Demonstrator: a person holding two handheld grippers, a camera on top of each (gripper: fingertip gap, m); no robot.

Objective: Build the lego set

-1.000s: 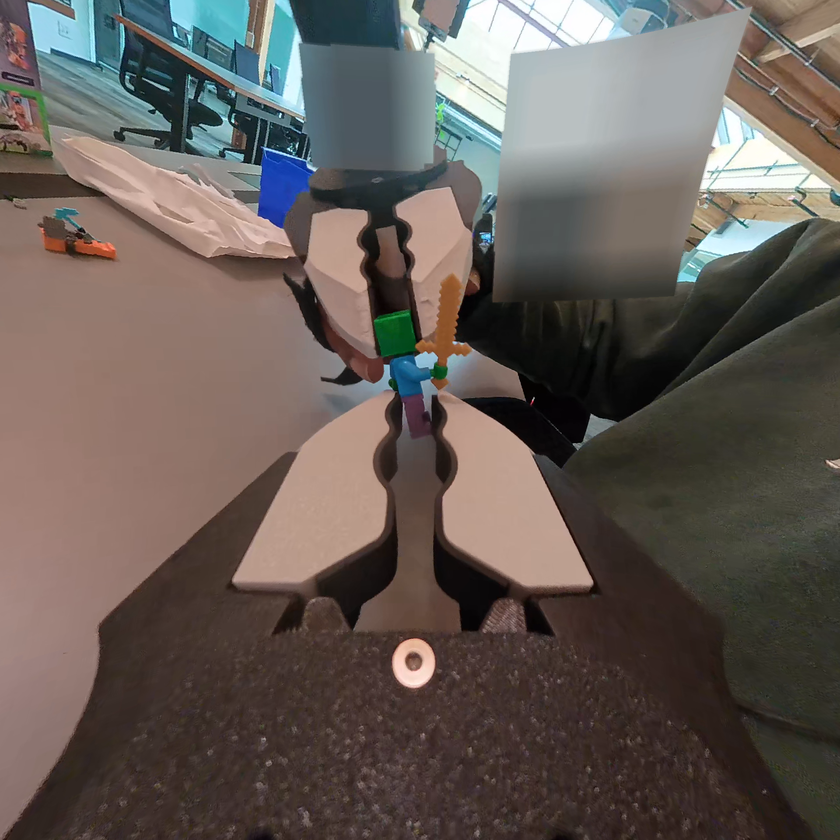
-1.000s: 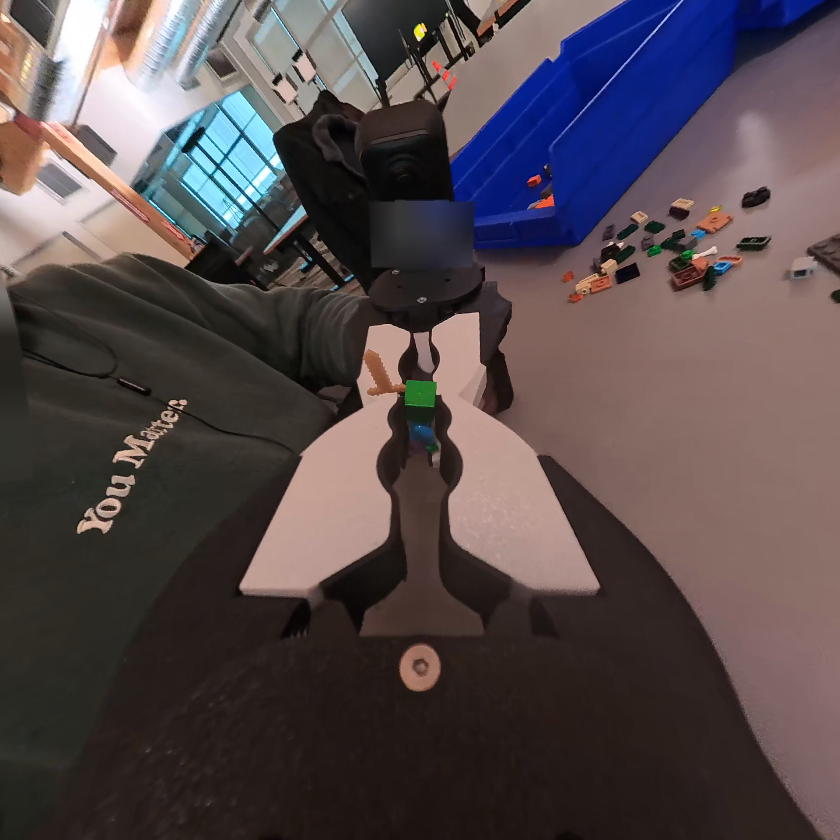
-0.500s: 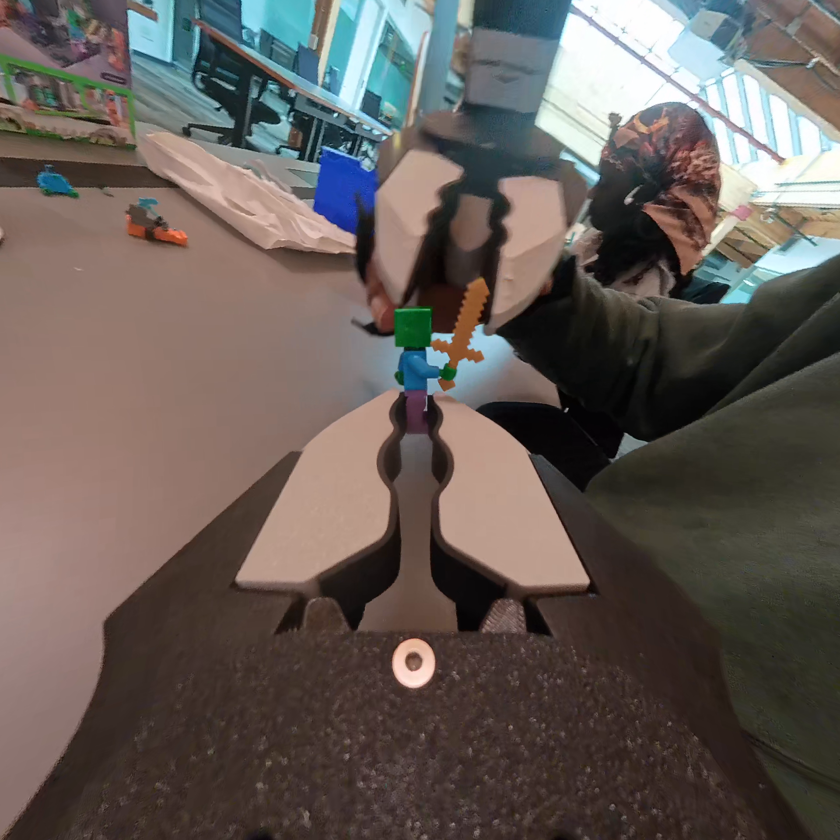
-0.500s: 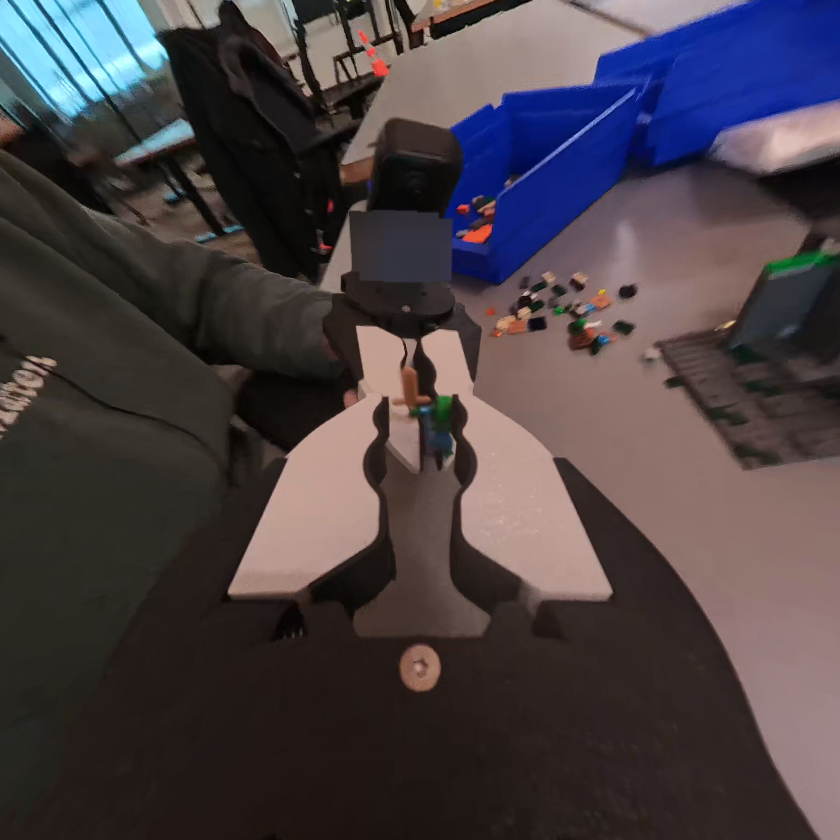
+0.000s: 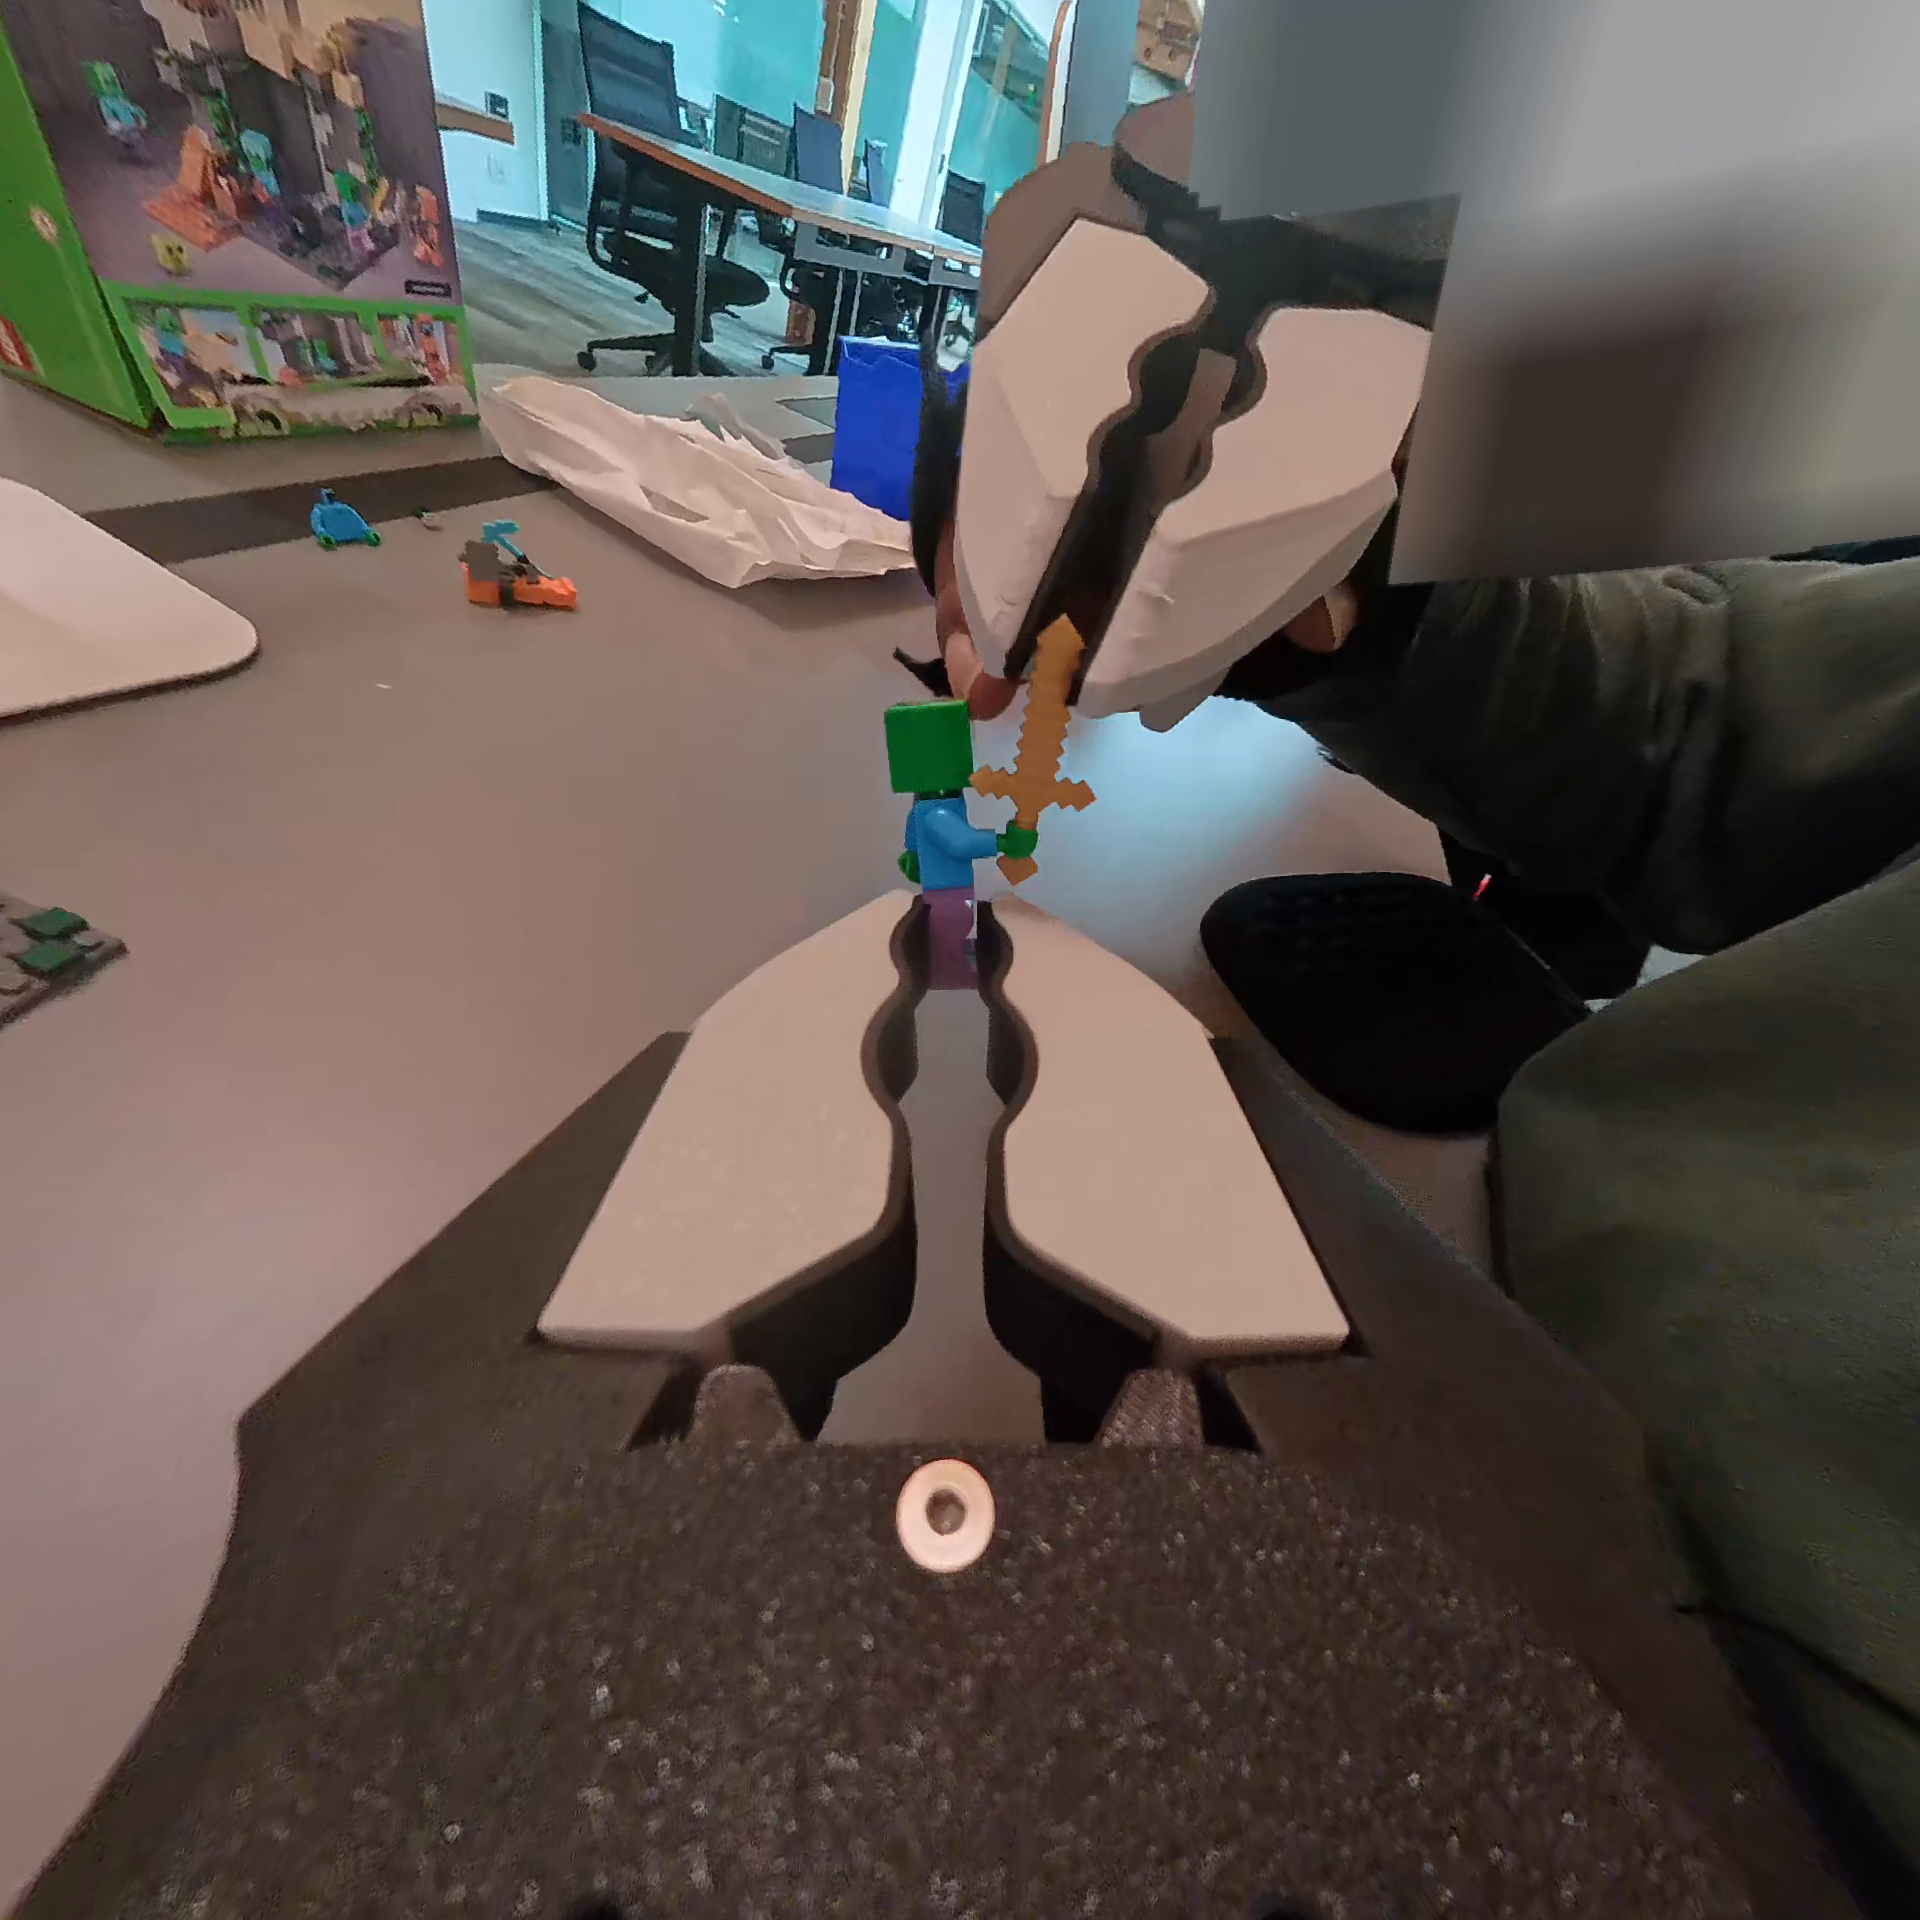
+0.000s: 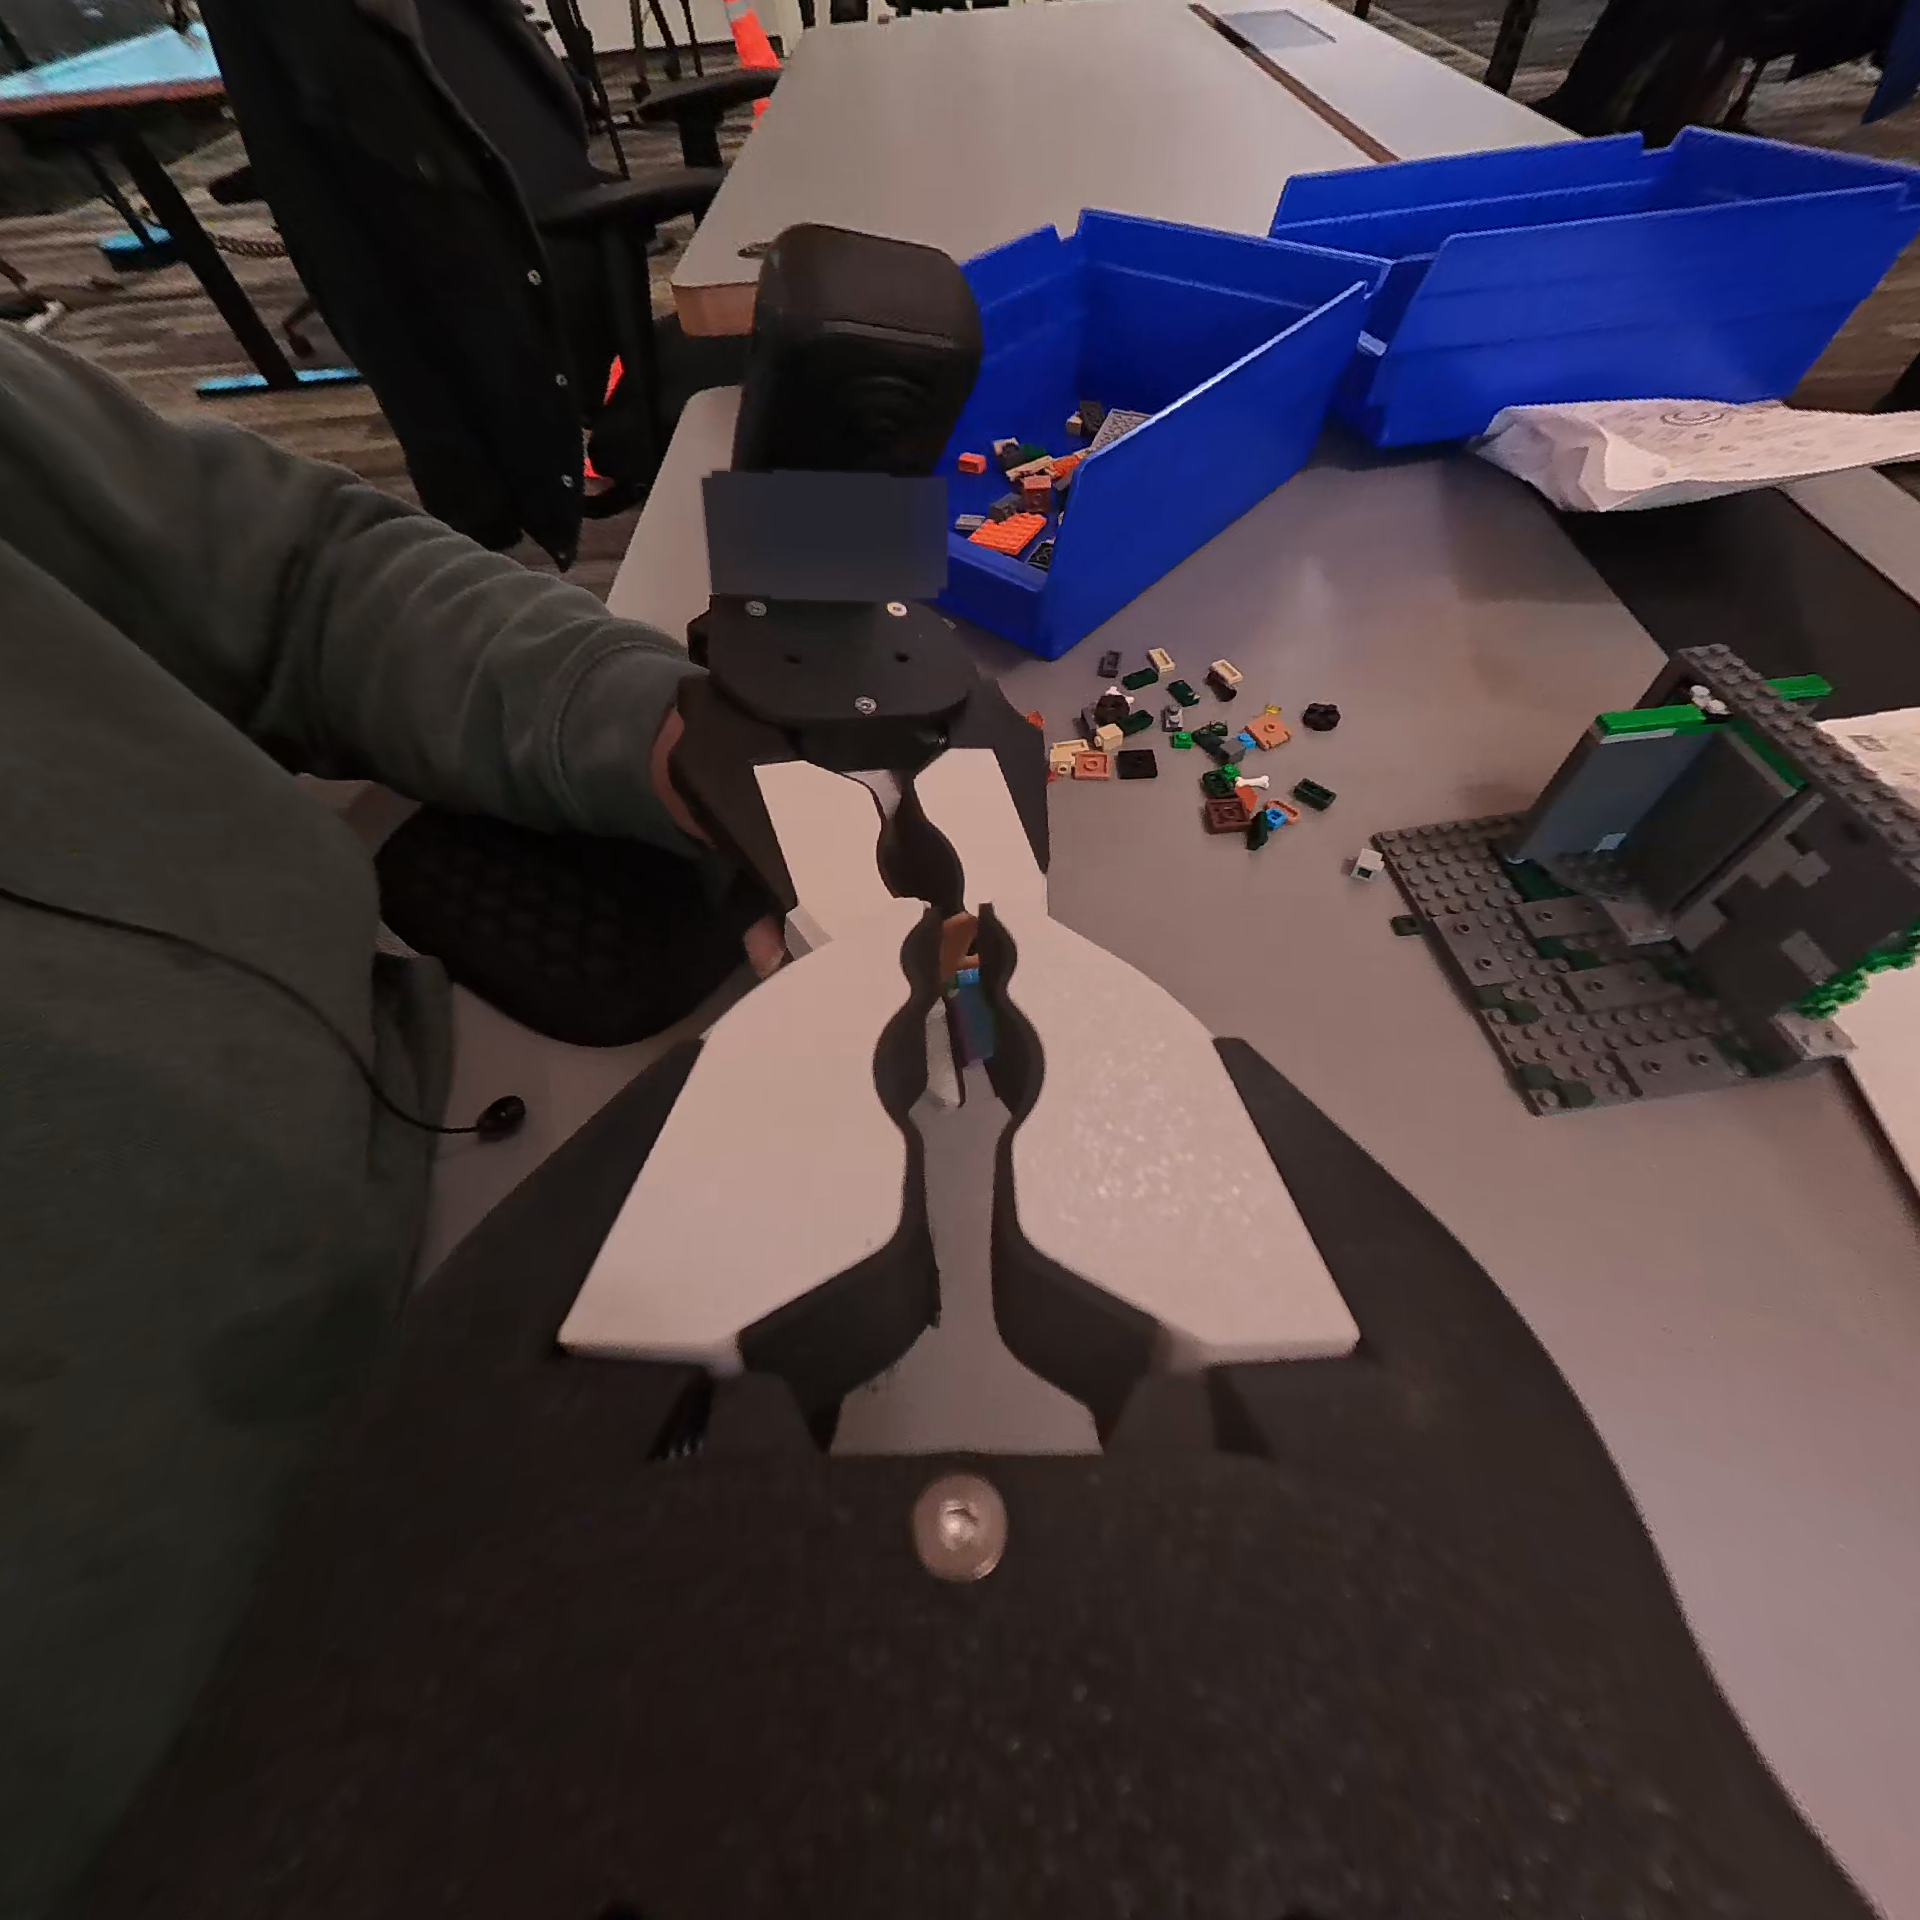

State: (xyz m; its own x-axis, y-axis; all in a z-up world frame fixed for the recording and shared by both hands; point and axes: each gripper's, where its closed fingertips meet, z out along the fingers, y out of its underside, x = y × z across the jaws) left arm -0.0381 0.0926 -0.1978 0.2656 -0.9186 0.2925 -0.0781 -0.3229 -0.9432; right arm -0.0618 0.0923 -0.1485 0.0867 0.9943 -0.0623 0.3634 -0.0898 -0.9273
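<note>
A minifigure (image 5: 940,831) with a green head, blue torso and purple legs stands upright in my left gripper (image 5: 948,920), which is shut on its legs. It holds a gold sword (image 5: 1039,764) pointing up. My right gripper (image 5: 1049,665) comes from above and its jaws stand nearly together around the sword's tip. In the right wrist view the sword (image 6: 958,935) sits between my right gripper's (image 6: 961,920) tips, with the minifigure (image 6: 971,1023) just behind. Both grippers are held above the grey table near the person's body.
Blue bins (image 6: 1143,416) with bricks stand at the back, loose bricks (image 6: 1195,748) lie in front of them. A partial build on a grey baseplate (image 6: 1621,966) is at the right. The set box (image 5: 239,208), white paper (image 5: 707,488) and a small orange build (image 5: 516,577) lie far left. Some 5 cm of space lies between my two pairs of fingers.
My right gripper let go of the figure's head, lifted off, then closed around the sword tip. Both views swung round toward the table.
</note>
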